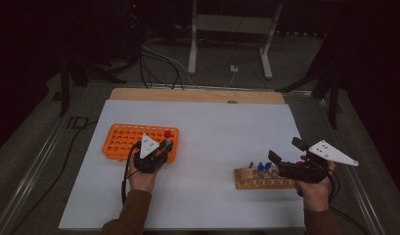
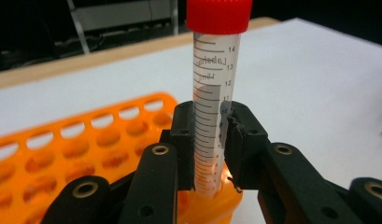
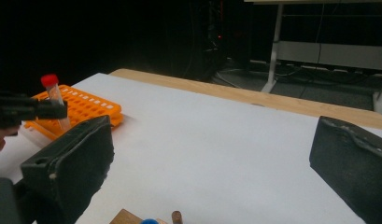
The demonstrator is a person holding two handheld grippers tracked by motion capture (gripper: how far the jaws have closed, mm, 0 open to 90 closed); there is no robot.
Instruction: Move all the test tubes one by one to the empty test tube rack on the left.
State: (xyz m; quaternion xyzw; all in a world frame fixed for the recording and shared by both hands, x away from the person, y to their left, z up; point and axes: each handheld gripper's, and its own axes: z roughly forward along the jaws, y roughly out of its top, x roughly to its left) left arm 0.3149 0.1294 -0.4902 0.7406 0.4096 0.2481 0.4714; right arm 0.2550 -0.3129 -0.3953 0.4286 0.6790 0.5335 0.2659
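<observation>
Left gripper fingers are clamped on the red-capped tube, pads pressing both sides of the graduated barrel about mid-height. Tube is upright, its lower end at the near right corner of the orange rack; from the left gripper view I can't tell whether the tip is seated in a hole or just above it.

Right gripper fingers are spread wide with nothing between them; in the right gripper view I see bare white mat between the two pads.

Edges and room: the orange rack sits left of centre on the white mat, its holes look empty, and the tube is at the rack's right edge. The middle of the mat between the orange rack and the wooden rack is free. The wooden rack sits close to the mat's right edge, with blue-capped tubes standing in it. A strip of wooden tabletop shows beyond the far edge of the mat.

Pose: left hand comes in from the bottom, gripper pointing away over the rack's near right corner, roughly level. Right hand holds its gripper pointing left across the wooden rack, tips just over the blue caps, not touching them that I can see.
</observation>
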